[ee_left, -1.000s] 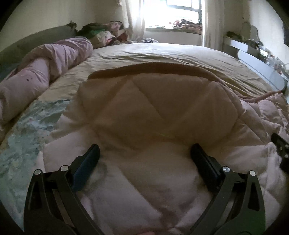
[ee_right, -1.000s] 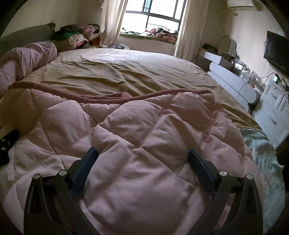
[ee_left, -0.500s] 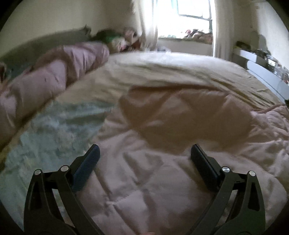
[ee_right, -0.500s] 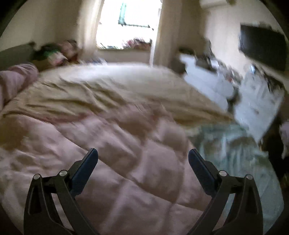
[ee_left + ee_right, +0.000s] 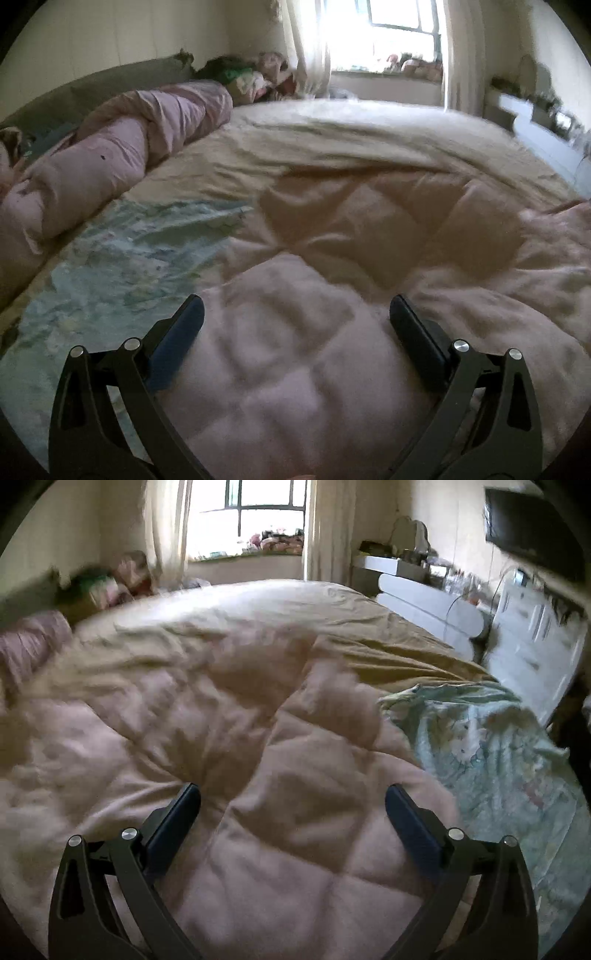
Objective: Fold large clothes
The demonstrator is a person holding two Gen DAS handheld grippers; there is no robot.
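Note:
A large pale pink quilted garment or comforter (image 5: 369, 266) lies spread over the near part of the bed, and the right wrist view shows it too (image 5: 229, 746). My left gripper (image 5: 295, 317) hovers over its left portion, open, with nothing between the fingers. My right gripper (image 5: 293, 805) is open above the right portion, also holding nothing. The quilt's far edge lies on a tan bedspread (image 5: 351, 140). Both views are motion-blurred.
A light green floral sheet shows left of the quilt (image 5: 122, 254) and right of it (image 5: 487, 746). A rolled pink duvet (image 5: 122, 147) lies along the headboard side. White drawers (image 5: 535, 635) and a wall TV (image 5: 532, 520) stand to the right, a window (image 5: 266, 513) beyond.
The left gripper has swung left, exposing more green sheet. The right gripper has swung right, bringing the bed's right edge, drawers and TV into view. Both stay open.

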